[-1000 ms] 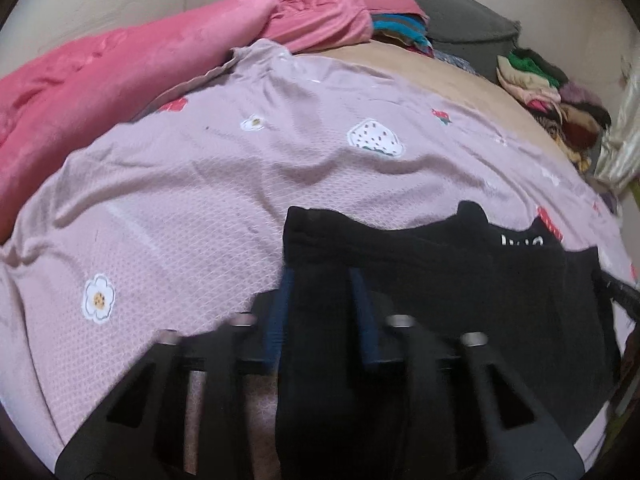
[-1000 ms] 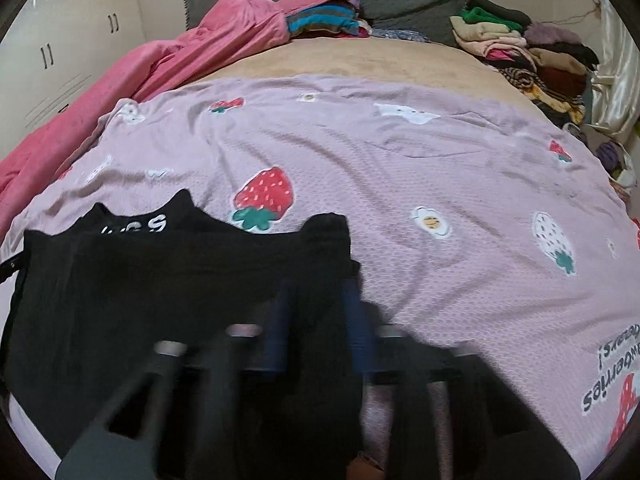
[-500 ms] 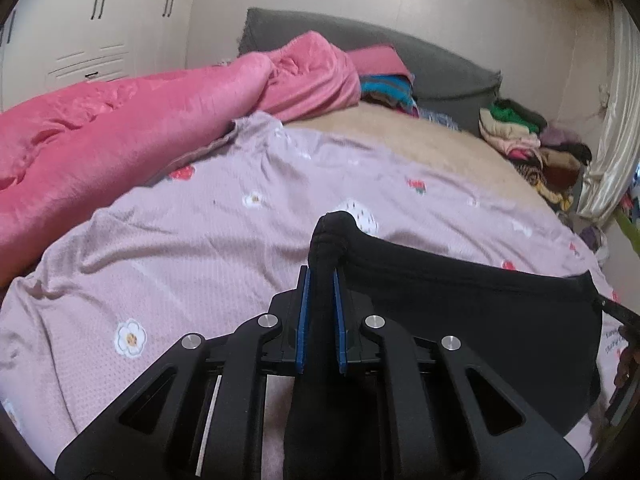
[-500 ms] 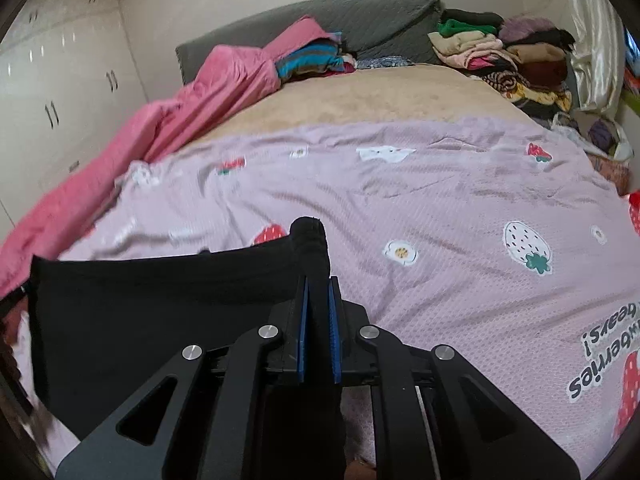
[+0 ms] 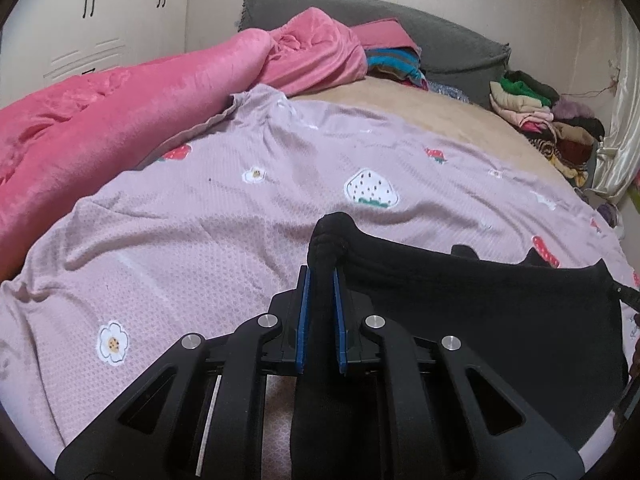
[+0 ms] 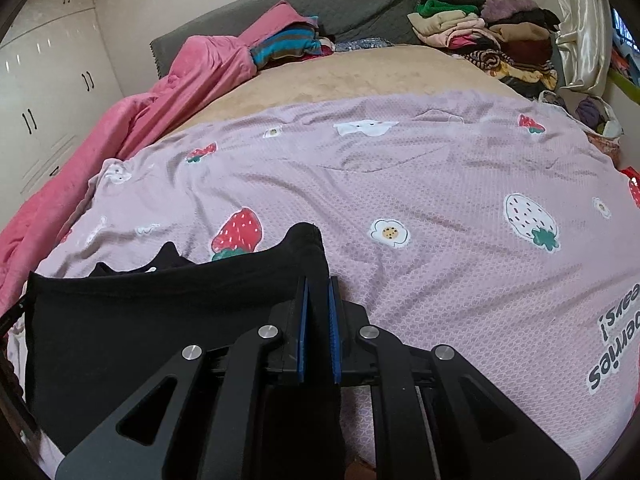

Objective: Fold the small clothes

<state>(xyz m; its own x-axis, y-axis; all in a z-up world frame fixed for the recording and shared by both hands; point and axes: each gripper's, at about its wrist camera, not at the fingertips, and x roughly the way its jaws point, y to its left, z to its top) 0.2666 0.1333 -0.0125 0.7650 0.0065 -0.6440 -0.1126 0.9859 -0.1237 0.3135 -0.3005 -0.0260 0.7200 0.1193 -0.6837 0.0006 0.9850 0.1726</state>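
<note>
A small black garment [image 5: 500, 312] hangs stretched between both grippers above the lilac bedspread [image 5: 208, 220]. My left gripper [image 5: 320, 280] is shut on its left corner, a bunched fold sticking out past the blue pads [image 5: 303, 312]. In the right wrist view the same black garment [image 6: 132, 320] spreads to the left, and my right gripper [image 6: 318, 292] is shut on its right corner. Behind the lifted edge, dark points of the garment's far part [image 6: 168, 254] lie on the spread. The cloth below the jaws is hidden by the gripper bodies.
A pink blanket [image 5: 100, 120] is heaped along the left side of the bed. Folded clothes [image 6: 492, 36] are stacked at the far right by a curtain, striped clothes [image 6: 284, 46] against the grey headboard [image 5: 448, 40]. White wardrobe doors [image 6: 44, 92] stand at left.
Both grippers closed on the garment's corners and lifted them off the spread. The near edge now hangs taut between them and covers the white lettering seen earlier.
</note>
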